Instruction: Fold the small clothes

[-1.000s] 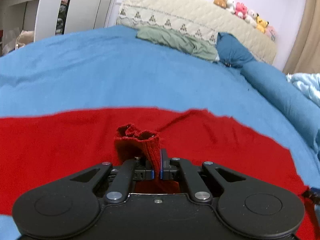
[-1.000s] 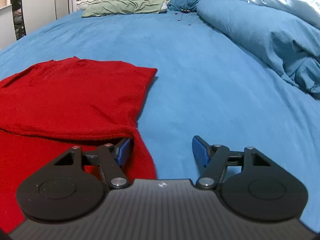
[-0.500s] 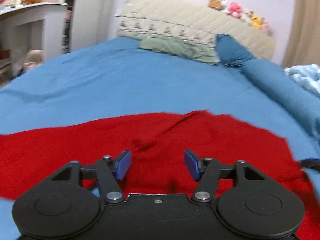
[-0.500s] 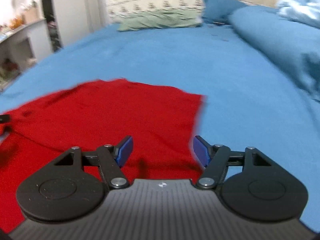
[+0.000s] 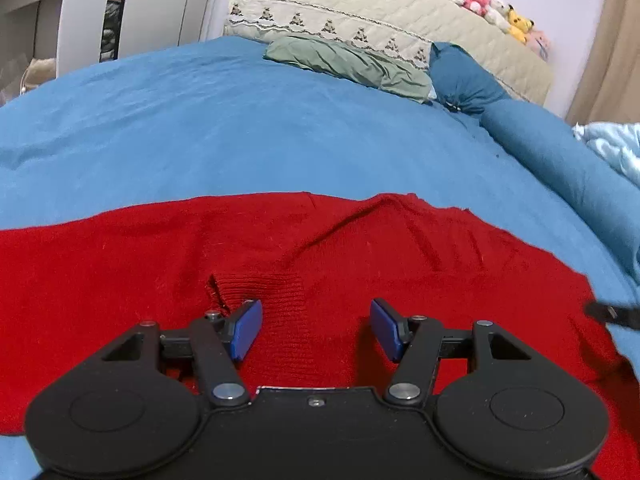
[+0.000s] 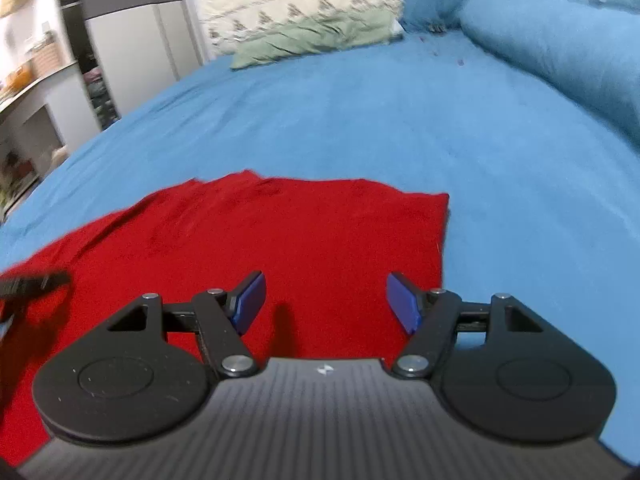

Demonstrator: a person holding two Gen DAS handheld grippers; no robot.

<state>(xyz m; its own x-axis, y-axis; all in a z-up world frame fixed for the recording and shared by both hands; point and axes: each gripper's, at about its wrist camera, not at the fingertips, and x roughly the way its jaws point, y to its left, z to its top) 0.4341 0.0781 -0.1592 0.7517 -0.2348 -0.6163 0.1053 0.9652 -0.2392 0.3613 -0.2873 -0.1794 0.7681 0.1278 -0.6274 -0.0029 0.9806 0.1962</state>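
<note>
Red sweater (image 5: 400, 264) flat on bed (image 5: 240, 140), long axis left-right across view.

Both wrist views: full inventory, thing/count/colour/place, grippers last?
sweater: 1, red, flat on the bed, near end
bed sheet: 1, blue, under the sweater
pillow: 1, green, at the headboard
headboard: 1, beige, quilted, far end
duvet: 1, blue, bunched along the bed's right
plush toys: a row, mixed colours, on the headboard
wardrobe: 1, white and grey, far left
left gripper: 1, black, blue pads, open over the sweater
right gripper: 1, black, blue pads, open over the sweater's right edge
</note>
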